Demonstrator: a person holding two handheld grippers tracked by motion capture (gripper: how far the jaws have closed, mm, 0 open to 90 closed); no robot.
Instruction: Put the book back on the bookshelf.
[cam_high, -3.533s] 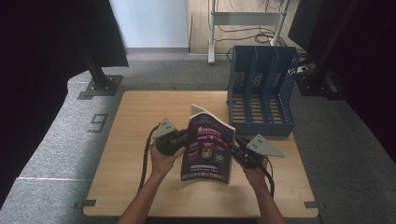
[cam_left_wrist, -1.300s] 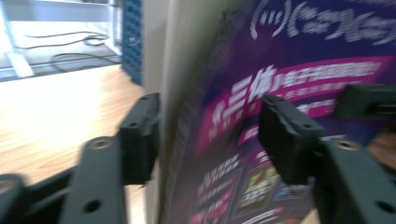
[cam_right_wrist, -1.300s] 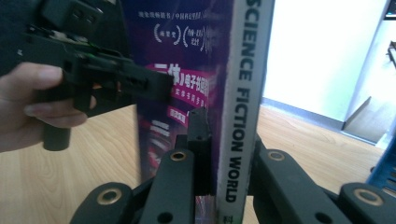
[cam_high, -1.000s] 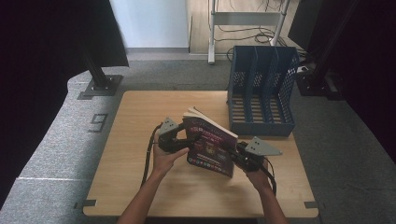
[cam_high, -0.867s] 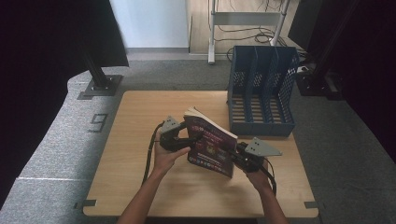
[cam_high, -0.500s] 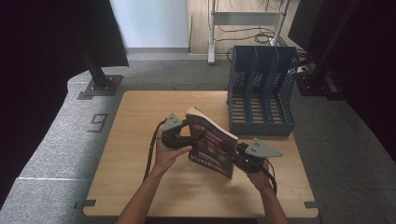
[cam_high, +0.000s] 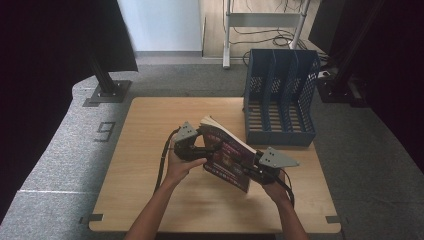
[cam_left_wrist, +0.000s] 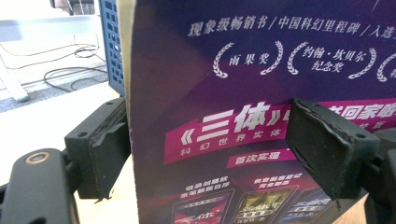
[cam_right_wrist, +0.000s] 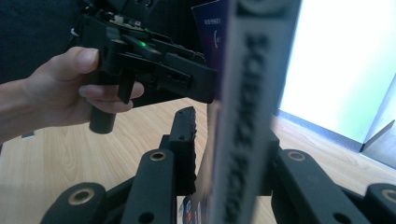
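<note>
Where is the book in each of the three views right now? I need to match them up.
High view: the book stands at table centre, tilted, between the two grippers.
Left gripper view: its purple cover covers most of the picture.
Right gripper view: its spine rises at centre, edge-on and blurred.
Shared landmark: the left gripper, beside the book from above, is at upper left in the right gripper view.

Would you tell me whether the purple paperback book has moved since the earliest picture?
Yes: the purple paperback book has tilted and shifted slightly toward the blue file rack.
</note>
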